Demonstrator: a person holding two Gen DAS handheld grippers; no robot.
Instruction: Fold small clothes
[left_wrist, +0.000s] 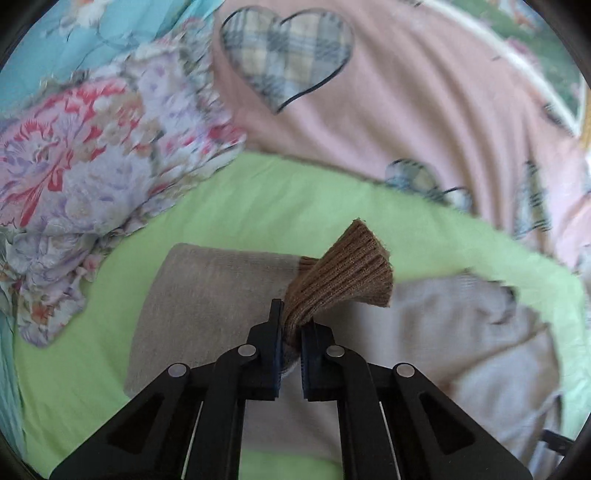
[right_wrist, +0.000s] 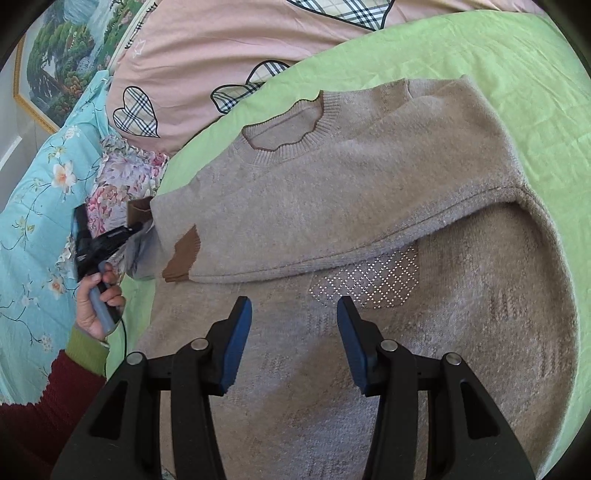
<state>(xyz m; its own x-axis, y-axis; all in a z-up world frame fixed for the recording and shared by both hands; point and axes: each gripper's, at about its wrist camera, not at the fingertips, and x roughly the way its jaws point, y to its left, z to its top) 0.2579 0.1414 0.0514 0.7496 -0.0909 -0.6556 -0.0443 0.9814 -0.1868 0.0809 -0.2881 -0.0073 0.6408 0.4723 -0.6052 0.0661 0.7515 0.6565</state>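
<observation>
A beige knit sweater (right_wrist: 332, 206) lies on a green sheet (right_wrist: 498, 74), one sleeve folded across its chest. Its neckline (right_wrist: 291, 125) points to the upper left, and a studded diamond patch (right_wrist: 369, 280) shows below the folded sleeve. My left gripper (left_wrist: 291, 325) is shut on the brown ribbed cuff (left_wrist: 347, 273) of the other sleeve, which fans out above the pads; the beige sleeve (left_wrist: 207, 295) lies beneath. In the right wrist view that left gripper (right_wrist: 138, 227) sits at the sweater's left edge, held by a hand (right_wrist: 96, 306). My right gripper (right_wrist: 293, 306) hovers open over the sweater's body, nothing between its fingers.
A pink quilt with plaid hearts (left_wrist: 369, 110) lies beyond the sweater. A floral cloth (left_wrist: 74, 177) bunches at the left on a turquoise flowered cover (right_wrist: 33, 206). A framed landscape picture (right_wrist: 62, 59) hangs at the upper left. A red sleeve with a green cuff (right_wrist: 48, 387) is at lower left.
</observation>
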